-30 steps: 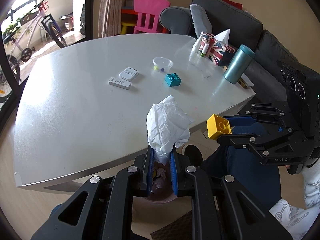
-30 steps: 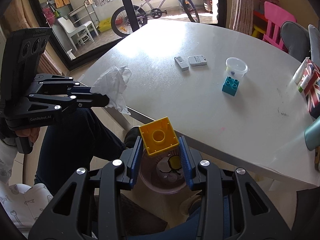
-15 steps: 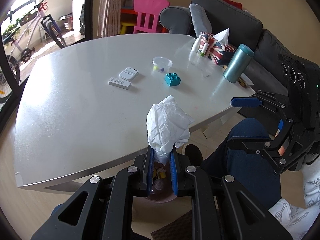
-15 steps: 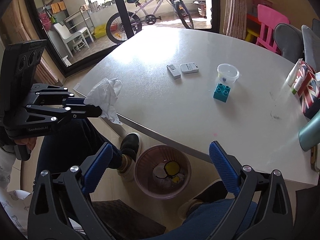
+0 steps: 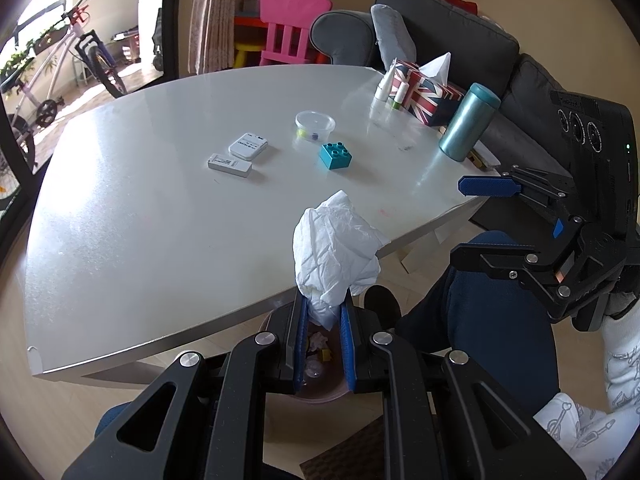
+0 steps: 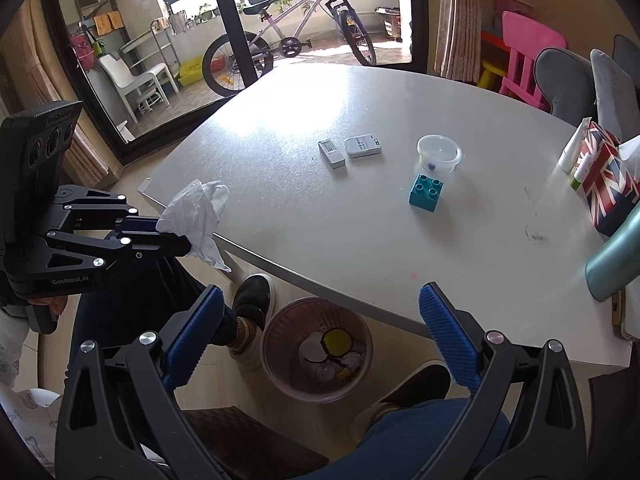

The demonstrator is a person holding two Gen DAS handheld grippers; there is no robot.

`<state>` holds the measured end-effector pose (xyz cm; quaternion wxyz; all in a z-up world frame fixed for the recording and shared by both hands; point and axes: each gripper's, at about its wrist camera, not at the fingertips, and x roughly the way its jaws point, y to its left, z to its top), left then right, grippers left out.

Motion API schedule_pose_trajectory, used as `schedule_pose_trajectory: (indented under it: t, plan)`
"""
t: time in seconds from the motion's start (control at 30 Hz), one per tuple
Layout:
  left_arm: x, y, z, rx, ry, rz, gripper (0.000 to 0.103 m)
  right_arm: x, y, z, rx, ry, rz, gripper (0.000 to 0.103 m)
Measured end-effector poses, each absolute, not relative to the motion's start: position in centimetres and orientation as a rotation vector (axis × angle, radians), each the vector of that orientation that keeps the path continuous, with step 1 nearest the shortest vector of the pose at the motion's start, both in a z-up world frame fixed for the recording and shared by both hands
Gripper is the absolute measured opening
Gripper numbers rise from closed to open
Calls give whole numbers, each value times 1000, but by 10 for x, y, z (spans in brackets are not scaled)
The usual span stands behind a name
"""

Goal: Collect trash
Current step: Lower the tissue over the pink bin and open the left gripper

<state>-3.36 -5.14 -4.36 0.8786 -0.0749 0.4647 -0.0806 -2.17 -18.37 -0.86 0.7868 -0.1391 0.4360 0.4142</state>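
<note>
Right tongs (image 6: pixel 320 316) stood spread wide with nothing between the blue ribbed pads (image 6: pixel 446 340), directly over the round pinkish ribbed wastebasket (image 6: pixel 317 350) on the floor. A second earlier had pinched a yellow toy brick; brick gone from the pads since, a yellow piece lying inside the wastebasket among pale scraps. Spread half a second earlier too, and little changed since. Left tongs (image 5: pixel 323 340) stayed pressed together on the crumpled white paper tissue (image 5: pixel 334 252), unchanged across the earlier views, held off the near edge of the pale grey table (image 5: pixel 140 216), with the wastebasket showing below between the pads in the left wrist view. On the table as before, well apart from both tongs: teal toy brick (image 6: pixel 426 193), clear round lidded tub (image 6: pixel 439 154), two small white flat devices (image 6: pixel 352 150), Union Jack tissue box (image 5: pixel 426 92), teal metal tumbler (image 5: pixel 468 126). Read "GenRobot.AI" on the black body of the left tongs, seen from the right wrist. Print on the white devices too small to read.
</note>
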Motion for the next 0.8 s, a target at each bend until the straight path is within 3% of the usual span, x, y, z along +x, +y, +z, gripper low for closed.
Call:
schedule_pose_trajectory:
  t: [0.8]
  plan:
    - [-33,-71,-48,-133,997,-229,16,-12,-199,3,-269,915,843,97]
